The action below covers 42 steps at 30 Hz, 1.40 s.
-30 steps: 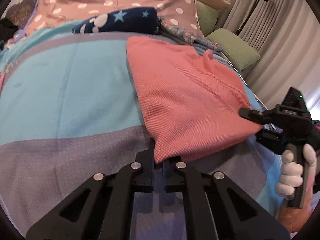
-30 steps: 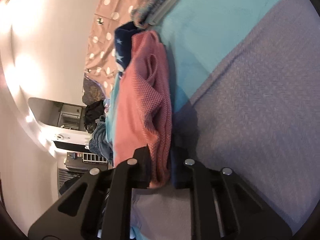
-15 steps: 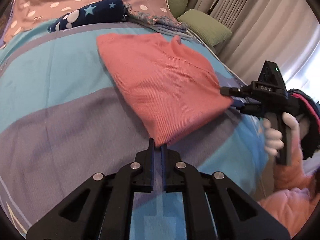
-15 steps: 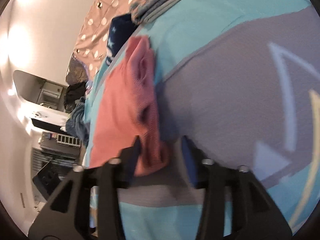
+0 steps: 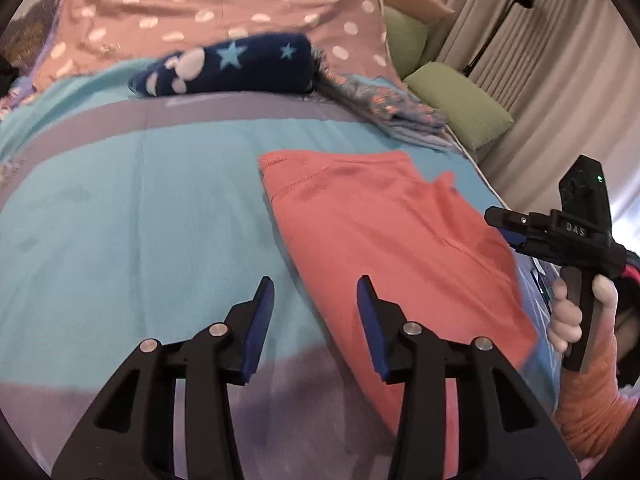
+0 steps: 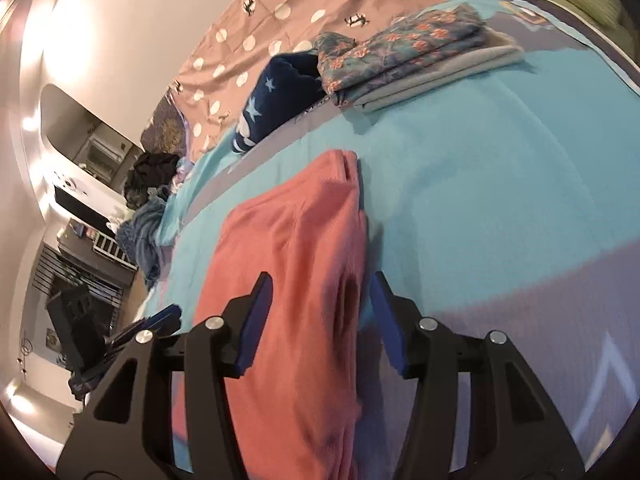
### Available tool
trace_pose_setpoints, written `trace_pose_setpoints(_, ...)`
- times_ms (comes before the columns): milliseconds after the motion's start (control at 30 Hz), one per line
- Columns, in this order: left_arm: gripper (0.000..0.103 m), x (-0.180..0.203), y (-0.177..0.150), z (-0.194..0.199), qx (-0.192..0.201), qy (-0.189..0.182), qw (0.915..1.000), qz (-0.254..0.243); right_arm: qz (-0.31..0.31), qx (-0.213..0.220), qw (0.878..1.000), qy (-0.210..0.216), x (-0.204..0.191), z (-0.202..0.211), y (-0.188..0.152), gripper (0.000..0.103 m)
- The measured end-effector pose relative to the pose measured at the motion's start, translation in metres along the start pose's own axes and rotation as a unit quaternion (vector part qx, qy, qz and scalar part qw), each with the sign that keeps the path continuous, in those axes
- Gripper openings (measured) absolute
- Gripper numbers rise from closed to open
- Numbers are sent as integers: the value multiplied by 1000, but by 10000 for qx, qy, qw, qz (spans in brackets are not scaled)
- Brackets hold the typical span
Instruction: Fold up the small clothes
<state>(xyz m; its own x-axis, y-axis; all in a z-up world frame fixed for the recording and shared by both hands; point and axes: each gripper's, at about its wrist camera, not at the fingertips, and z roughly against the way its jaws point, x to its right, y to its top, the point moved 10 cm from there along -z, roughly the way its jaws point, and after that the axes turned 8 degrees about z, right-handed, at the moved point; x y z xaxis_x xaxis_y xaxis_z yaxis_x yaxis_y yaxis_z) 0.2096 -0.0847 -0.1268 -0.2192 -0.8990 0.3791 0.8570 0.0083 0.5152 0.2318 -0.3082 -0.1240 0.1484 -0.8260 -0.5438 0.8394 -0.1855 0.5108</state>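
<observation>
A: A bedroom: pale curtains (image 5: 560,92) hang behind a bed (image 5: 120,208) spread with a turquoise-and-mauve cover, and a pink polka-dot quilt (image 5: 240,4) is bunched at its far end.

B: And the clothes?

A: A coral knit garment (image 5: 384,240) lies folded flat on the turquoise band, right of centre in the left wrist view. Beyond it, well apart, sit a navy star-print bundle (image 5: 240,68) and a folded floral stack (image 6: 404,56), side by side against the quilt. Two green cushions (image 5: 460,108) rest at the bed's far right corner.

B: The tools?

A: The left gripper (image 5: 316,312) hovers with its blue-padded jaws spread wide, empty, over the garment's near left edge. The right gripper (image 6: 320,316) is likewise spread, its jaws straddling the garment's thick folded side without pinching it. A hand (image 5: 576,316) grips its handle at the bed's right side, an orange sleeve (image 5: 592,396) below.
</observation>
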Motion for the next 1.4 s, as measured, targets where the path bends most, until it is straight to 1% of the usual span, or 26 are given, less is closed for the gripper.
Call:
trace_pose_setpoints(33,45,-2,9,-13,-58,-32,10000,72,8,-17,10000,41,0,-7,4,53)
trace_pose_setpoints(67,48,-4,14,-20,-80,-71,9999,123,20,-14,9999,114,1,-13,9,52)
trace_pose_setpoints(100,51,-6,24,-30,-88,-102,9997,192,31,11,9998,173,2,-16,12,37)
trace_pose_setpoints(133,51,-9,36,-39,-75,-127,9995,286,60,71,9995,307,1,-20,16,26)
trace_pose_setpoints(167,51,-11,44,-45,-62,-168,9992,348,60,130,9990,418,0,-21,18,11)
trace_pose_setpoints(200,51,-11,53,-55,-40,-228,9990,373,8,217,9982,555,1,-20,21,8)
trace_pose_setpoints(233,45,-13,58,-66,-33,-156,9996,238,-82,292,9974,648,4,-20,21,7)
trace_pose_setpoints(267,14,-15,57,-75,-72,9,9999,72,-235,328,9973,622,13,-21,20,7)
trace_pose_setpoints(300,13,-18,55,-82,-108,81,9999,39,-369,317,9975,504,25,-23,17,7)
trace_pose_setpoints(333,12,-19,54,-79,6,-6,10000,96,-542,251,9976,361,41,-27,11,7)
trace_pose_setpoints(367,12,-19,53,-76,68,-26,9999,118,-722,189,9967,330,53,-30,5,6)
trace_pose_setpoints(400,10,-22,53,-71,154,-54,9997,195,-951,200,9940,511,59,-31,2,3)
trace_pose_setpoints(467,10,-29,54,-63,290,-110,9987,406,-1024,214,9925,639,58,-29,4,2)
trace_pose_setpoints(567,9,-35,57,-56,366,-352,9965,668,-741,163,9962,431,50,-30,4,7)
trace_pose_setpoints(633,10,-35,56,-51,355,-384,9960,726,-705,124,9965,427,46,-27,3,17)
trace_pose_setpoints(667,10,-33,54,-47,337,-405,9960,721,-704,148,9963,472,43,-22,4,32)
trace_pose_setpoints(700,15,-31,51,-44,288,-450,9960,713,-670,194,9964,482,42,-17,6,45)
trace_pose_setpoints(733,20,-27,46,-39,198,-528,9958,715,-597,235,9970,439,39,-12,6,48)
trace_pose_setpoints(767,37,-25,41,-36,139,-588,9956,711,-469,254,9979,376,35,-5,6,52)
trace_pose_setpoints(800,47,-21,35,-30,89,-668,9954,678,-365,234,9984,351,33,-1,5,55)
trace_pose_setpoints(867,49,-13,20,-22,-48,-801,9954,528,-199,96,9991,370,29,6,-4,57)
trace_pose_setpoints(900,54,-10,14,-20,-135,-851,9951,489,-153,-2,9991,398,29,7,-10,57)
trace_pose_setpoints(1033,58,4,-9,-16,-460,-1229,9903,458,87,-373,9973,623,18,5,-29,58)
trace_pose_setpoints(1100,66,8,-17,-22,-579,-1336,9883,451,211,-468,9963,696,12,4,-33,61)
trace_pose_setpoints(1200,68,11,-16,-31,-623,-1367,9878,414,441,-597,9948,693,6,-7,-34,63)
trace_pose_setpoints(1400,70,19,-8,-47,-672,-1407,9873,314,654,-658,9926,780,1,-29,-24,63)
